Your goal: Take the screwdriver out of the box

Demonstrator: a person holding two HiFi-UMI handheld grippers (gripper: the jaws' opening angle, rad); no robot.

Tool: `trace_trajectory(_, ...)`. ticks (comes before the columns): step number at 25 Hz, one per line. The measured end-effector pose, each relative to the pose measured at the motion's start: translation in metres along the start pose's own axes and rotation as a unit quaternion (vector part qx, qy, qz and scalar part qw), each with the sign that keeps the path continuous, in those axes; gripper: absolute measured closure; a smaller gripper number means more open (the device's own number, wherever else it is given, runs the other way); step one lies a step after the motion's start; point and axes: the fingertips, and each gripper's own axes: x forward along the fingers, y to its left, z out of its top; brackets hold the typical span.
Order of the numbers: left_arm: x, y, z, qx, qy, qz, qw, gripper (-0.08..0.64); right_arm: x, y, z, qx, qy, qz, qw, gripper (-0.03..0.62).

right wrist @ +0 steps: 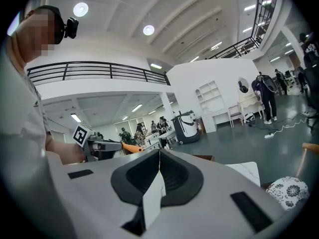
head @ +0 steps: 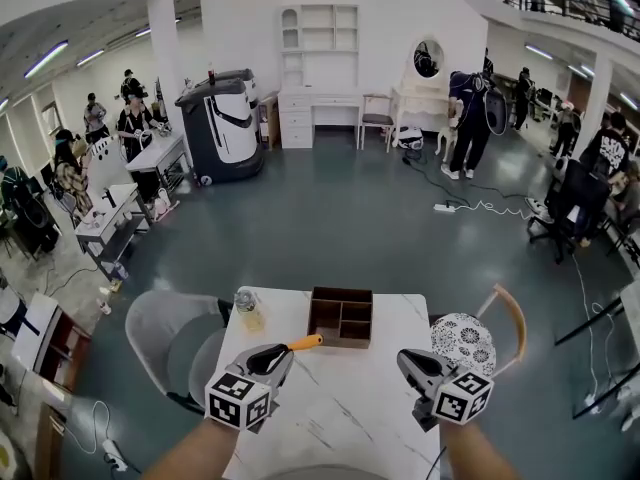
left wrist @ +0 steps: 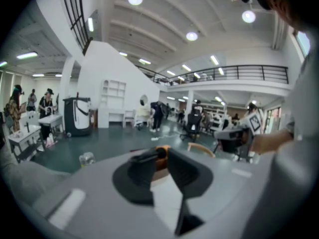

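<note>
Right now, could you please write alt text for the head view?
The left gripper holds an orange-handled screwdriver over a white table, just left of an open brown box. The right gripper hovers shut and empty nearby.

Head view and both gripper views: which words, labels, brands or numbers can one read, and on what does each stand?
No readable text anywhere.
The cubes on the left gripper and the right gripper bear only black-and-white square patterns, no letters.
The screwdriver and the box show no print.

Left hand-held gripper (head: 283, 354) tight on screwdriver (head: 306, 343); right hand-held gripper (head: 409, 360) closed, empty
</note>
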Motion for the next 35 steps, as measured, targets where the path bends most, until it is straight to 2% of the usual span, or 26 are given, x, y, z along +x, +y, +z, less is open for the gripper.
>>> trace_trajectory(12, -0.101, 0.06, 0.002, 0.02, -0.027, -0.041, 0.9986, 0.483, 0.034, 0.104, 0.009, -0.029, -0.005, -0.041, 0.999, 0.584)
trace_trajectory(21, -0.162, 0.094, -0.026, 0.016, -0.025, -0.066, 0.9974, 0.483, 0.046, 0.169, -0.007, -0.048, 0.009, -0.065, 0.997, 0.584)
trace_trajectory(27, -0.174, 0.087, -0.034, 0.017, -0.026, -0.074, 0.9967, 0.483, 0.04, 0.186, -0.012, -0.056, 0.015, -0.061, 0.996, 0.584)
trace_trajectory(35, -0.178, 0.069, -0.024, 0.012, -0.036, -0.044, 0.9983, 0.483, 0.022, 0.168, 0.003, -0.056, 0.013, -0.032, 0.998, 0.584)
